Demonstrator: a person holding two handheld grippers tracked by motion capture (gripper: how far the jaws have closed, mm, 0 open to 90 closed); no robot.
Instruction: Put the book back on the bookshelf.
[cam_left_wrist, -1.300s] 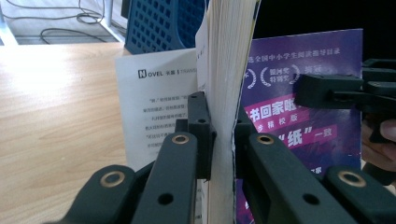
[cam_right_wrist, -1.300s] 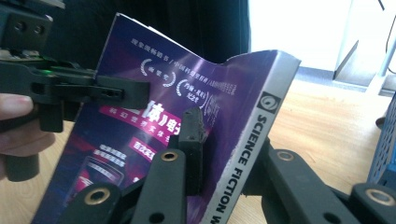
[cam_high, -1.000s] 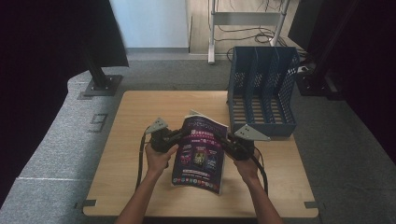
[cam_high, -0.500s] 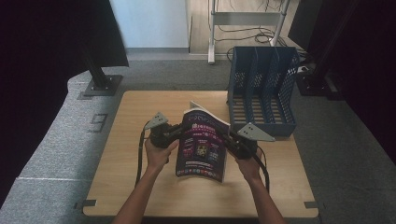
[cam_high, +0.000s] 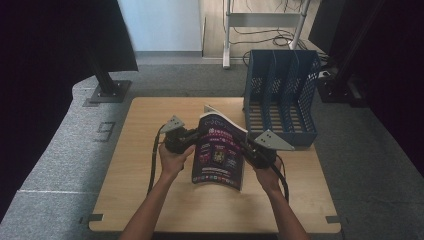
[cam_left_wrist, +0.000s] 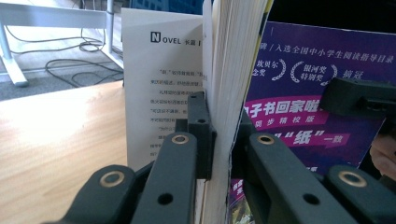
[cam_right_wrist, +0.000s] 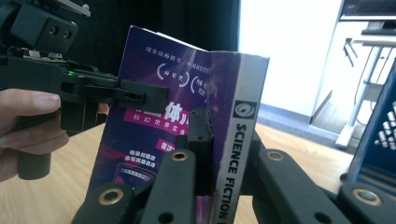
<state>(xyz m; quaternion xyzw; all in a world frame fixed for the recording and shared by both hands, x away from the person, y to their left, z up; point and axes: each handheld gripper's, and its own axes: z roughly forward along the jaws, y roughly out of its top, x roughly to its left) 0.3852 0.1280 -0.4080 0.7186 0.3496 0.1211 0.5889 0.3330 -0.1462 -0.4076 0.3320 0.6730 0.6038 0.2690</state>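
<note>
i have the left gripper (cam_high: 192, 142) clamped on the book (cam_high: 220, 155) pages, the right gripper (cam_high: 248, 148) clamped on its spine; it seems lifted off the table (cam_high: 140, 130).

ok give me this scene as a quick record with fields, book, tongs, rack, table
book: purple cover, held off the table, near upright, spine toward the right tongs
left tongs: shut on the book's page edge
right tongs: shut on the book's spine
rack: blue, at the table's far right corner, its slots look empty
table: wood, nothing else seen on it
likely next: book goes into the rack, a guess
</note>
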